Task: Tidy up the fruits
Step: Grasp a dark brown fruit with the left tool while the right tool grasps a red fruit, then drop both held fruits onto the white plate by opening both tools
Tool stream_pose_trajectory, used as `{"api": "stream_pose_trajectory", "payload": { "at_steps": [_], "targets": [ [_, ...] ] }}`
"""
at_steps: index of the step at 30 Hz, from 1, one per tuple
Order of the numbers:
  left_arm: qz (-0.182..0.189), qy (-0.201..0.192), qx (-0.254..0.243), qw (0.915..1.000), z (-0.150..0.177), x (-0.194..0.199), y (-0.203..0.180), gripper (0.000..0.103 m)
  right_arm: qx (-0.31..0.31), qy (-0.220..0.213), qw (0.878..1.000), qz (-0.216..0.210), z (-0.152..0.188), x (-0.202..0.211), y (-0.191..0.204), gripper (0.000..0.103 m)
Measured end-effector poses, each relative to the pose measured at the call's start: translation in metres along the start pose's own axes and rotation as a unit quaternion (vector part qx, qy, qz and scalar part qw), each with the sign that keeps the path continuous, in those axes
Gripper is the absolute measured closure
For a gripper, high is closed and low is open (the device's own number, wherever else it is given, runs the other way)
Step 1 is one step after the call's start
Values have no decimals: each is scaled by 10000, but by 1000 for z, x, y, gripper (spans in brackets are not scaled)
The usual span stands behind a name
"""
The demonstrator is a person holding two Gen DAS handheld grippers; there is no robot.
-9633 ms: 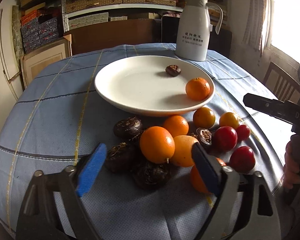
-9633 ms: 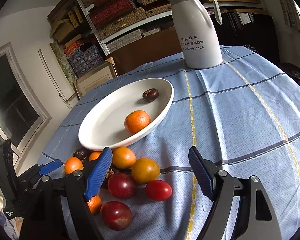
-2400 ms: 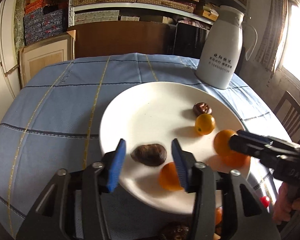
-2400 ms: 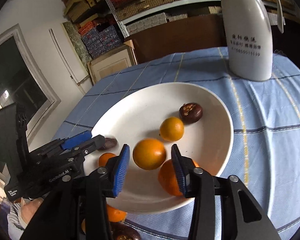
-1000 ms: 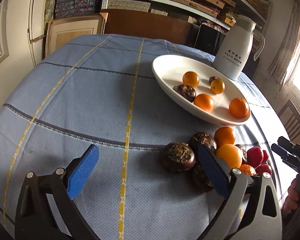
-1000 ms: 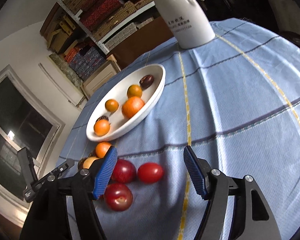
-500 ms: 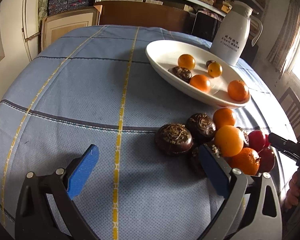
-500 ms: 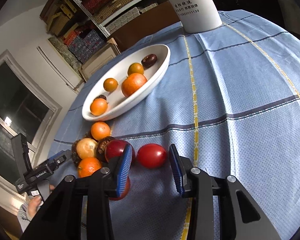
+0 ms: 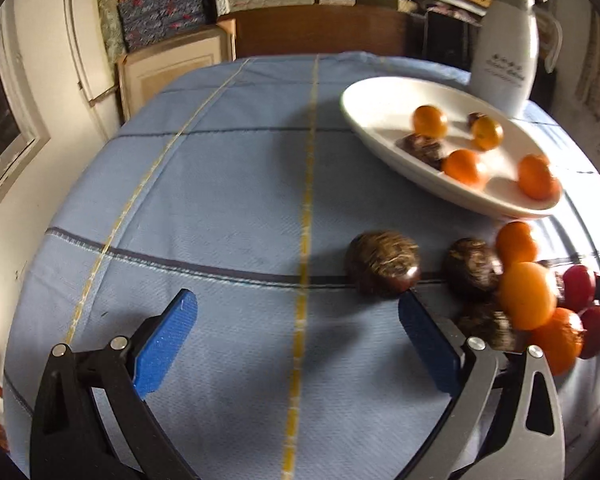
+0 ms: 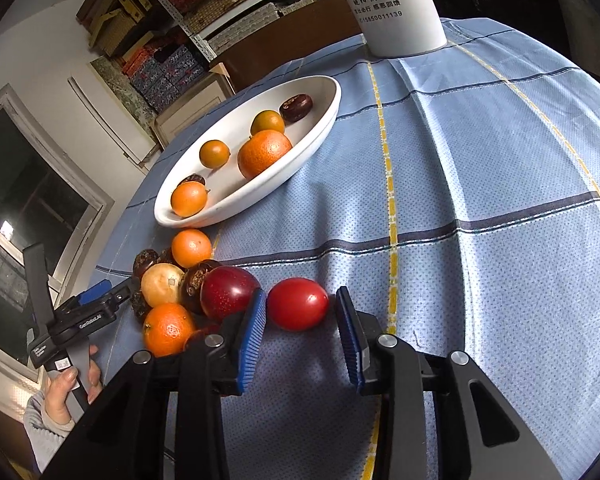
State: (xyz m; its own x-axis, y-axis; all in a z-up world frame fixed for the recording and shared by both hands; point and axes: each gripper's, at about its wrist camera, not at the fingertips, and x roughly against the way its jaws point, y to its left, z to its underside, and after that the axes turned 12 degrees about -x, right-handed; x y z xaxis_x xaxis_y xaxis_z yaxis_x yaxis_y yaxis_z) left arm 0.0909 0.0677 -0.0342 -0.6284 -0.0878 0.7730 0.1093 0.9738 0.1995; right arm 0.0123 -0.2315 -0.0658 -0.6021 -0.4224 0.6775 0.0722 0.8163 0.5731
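**Ann:** While the right hand-held gripper (image 10: 300,322) sits low on the blue checked cloth (image 10: 480,184), its blue pads flank a red fruit (image 10: 298,303), one on each side. I see a sliver of gap on both sides, so it is not clamped.

**Bo:** Narrowed, then, with nothing gripped. And the left hand-held gripper (image 9: 298,346)?

**Ann:** Spread wide over bare cloth, with nothing between its blue pads (image 9: 166,342). A dark brown fruit (image 9: 383,263) lies just beyond its right pad.

**Bo:** Where is the rest of the fruit?

**Ann:** In a loose pile on the surface, just short of the white dish (image 10: 320,120). From the right wrist view I pick out a darker red fruit (image 10: 228,292) beside the left pad, an orange (image 10: 168,328) nearest the camera, a pale yellow one (image 10: 162,283), another orange (image 10: 191,247) closest to the dish, and several dark brown ones tucked among them.

**Bo:** And in the dish?

**Ann:** A big orange (image 10: 264,152), three smaller orange-yellow fruits, and two dark brown ones, one at the far end (image 10: 296,107) and one half hidden at the near end.

**Bo:** Behind it?

**Ann:** A white jug (image 9: 502,44) with printed lettering stands on the cloth past the dish. The left wrist picture is blurred, so the finer details there are lost.
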Motion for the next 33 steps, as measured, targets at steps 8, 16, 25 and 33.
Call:
{"api": "stream_pose_trajectory", "payload": {
  "at_steps": [8,16,25,33],
  "targets": [
    [-32,-414,-550,9976,-11,11,-19,4,7,9,10000,-11,-1,-1,0,67],
    [305,-272,-744,9964,-27,-6,-24,13,10,13,10000,-16,-1,-1,1,69],
    [953,-376,-451,9937,-20,-7,-18,60,19,34,10000,-90,-1,-1,2,72],
    [794,-831,-214,9931,-21,22,-11,60,79,-338,9991,-263,-4,14,5,72]
  ]
}}
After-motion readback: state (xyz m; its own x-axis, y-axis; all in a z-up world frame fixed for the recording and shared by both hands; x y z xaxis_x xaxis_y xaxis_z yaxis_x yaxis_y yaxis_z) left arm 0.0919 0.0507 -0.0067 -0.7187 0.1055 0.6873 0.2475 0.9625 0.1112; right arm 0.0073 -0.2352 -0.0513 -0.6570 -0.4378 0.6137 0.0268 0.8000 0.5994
